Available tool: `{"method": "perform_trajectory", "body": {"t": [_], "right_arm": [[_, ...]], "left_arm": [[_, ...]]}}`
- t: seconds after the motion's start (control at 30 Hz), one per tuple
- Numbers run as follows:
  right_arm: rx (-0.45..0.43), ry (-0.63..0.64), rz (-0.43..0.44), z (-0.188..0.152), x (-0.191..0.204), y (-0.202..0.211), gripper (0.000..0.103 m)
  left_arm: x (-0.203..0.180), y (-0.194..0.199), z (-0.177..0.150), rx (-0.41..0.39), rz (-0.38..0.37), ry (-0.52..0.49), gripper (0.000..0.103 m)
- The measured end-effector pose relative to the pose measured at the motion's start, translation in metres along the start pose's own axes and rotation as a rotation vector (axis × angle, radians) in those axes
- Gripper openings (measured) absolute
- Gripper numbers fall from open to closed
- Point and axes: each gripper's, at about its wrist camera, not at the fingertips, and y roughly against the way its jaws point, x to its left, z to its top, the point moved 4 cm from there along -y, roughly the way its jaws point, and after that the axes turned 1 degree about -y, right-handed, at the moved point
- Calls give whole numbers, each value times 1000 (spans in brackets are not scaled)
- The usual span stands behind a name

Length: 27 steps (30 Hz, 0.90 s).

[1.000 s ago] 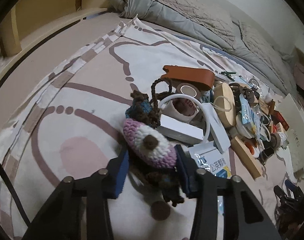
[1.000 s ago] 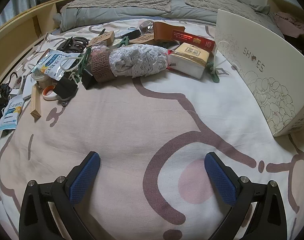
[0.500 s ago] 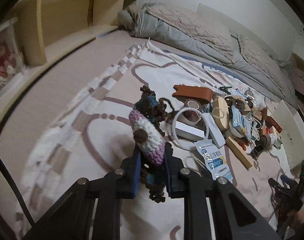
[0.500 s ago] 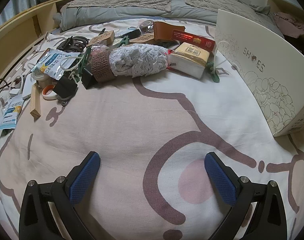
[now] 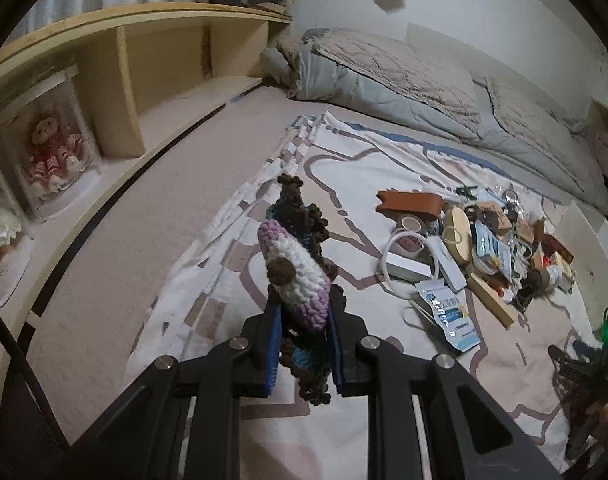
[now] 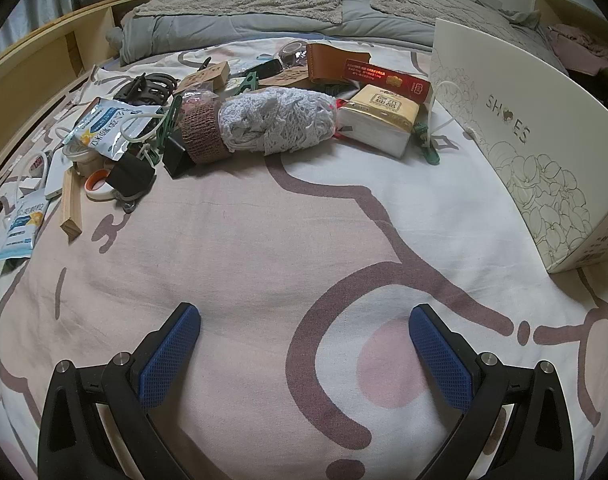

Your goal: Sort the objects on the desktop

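Note:
My left gripper (image 5: pixel 304 320) is shut on a crocheted toy (image 5: pixel 294 268), purple and white with brown and blue yarn, and holds it up above the patterned bed sheet (image 5: pixel 344 184). A pile of small desktop objects (image 5: pixel 464 244) lies on the sheet to the right: a brown leather case (image 5: pixel 410 204), tape rolls, white boxes, a wooden block, sachets. My right gripper (image 6: pixel 304 344) is open and empty, low over the sheet. In its view the pile (image 6: pixel 224 112) lies ahead, with a crochet-wrapped roll (image 6: pixel 264 124) and a tissue pack (image 6: pixel 380 120).
A white shoe box (image 6: pixel 536 144) stands at the right of the right wrist view. A wooden shelf (image 5: pixel 116 80) with a doll in a clear case (image 5: pixel 52 148) runs along the left. A grey quilt (image 5: pixel 404 80) lies at the head of the bed.
My left gripper closed on the crocheted toy and lifted it off the sheet, up and away from the pile. The right gripper has not moved.

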Motion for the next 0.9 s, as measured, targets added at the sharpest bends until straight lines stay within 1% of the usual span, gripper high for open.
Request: {"method": "perform_trajectory", "body": {"t": [0.17, 0.23, 0.3, 0.37, 0.43, 0.47, 0.53, 0.57, 0.63, 0.7, 0.8, 0.9], "right_arm": [[2, -11, 22, 3, 0, 8, 103], [3, -21, 62, 7, 3, 18, 103], [-19, -32, 93, 17, 6, 30, 103], [-50, -25, 92, 32, 7, 40, 103], [-68, -26, 81, 47, 6, 43, 103], [-71, -35, 75, 54, 4, 42, 103], [-55, -61, 46, 69, -2, 32, 103], [-48, -74, 46, 74, -5, 27, 103], [-48, -110, 49, 88, -9, 17, 103], [-64, -150, 41, 103, -12, 8, 103], [-97, -189, 25, 119, -14, -1, 103], [-115, -200, -3, 135, -13, -14, 103]], "left_arm": [[-24, -29, -12, 39, -29, -48, 21], [-30, -40, -16, 55, -38, -58, 21], [-36, -51, -21, 78, -43, -63, 21], [-40, -62, -26, 91, -35, -57, 21], [-39, -69, -30, 96, -29, -32, 26], [-38, -71, -32, 102, -31, -17, 27], [-35, -74, -35, 109, -41, 6, 32], [-34, -74, -36, 111, -46, 17, 35], [-32, -74, -39, 106, -46, 34, 50], [-29, -72, -41, 97, -40, 48, 58], [-27, -73, -44, 96, -39, 68, 60], [-24, -76, -48, 108, -21, 93, 69]]}}
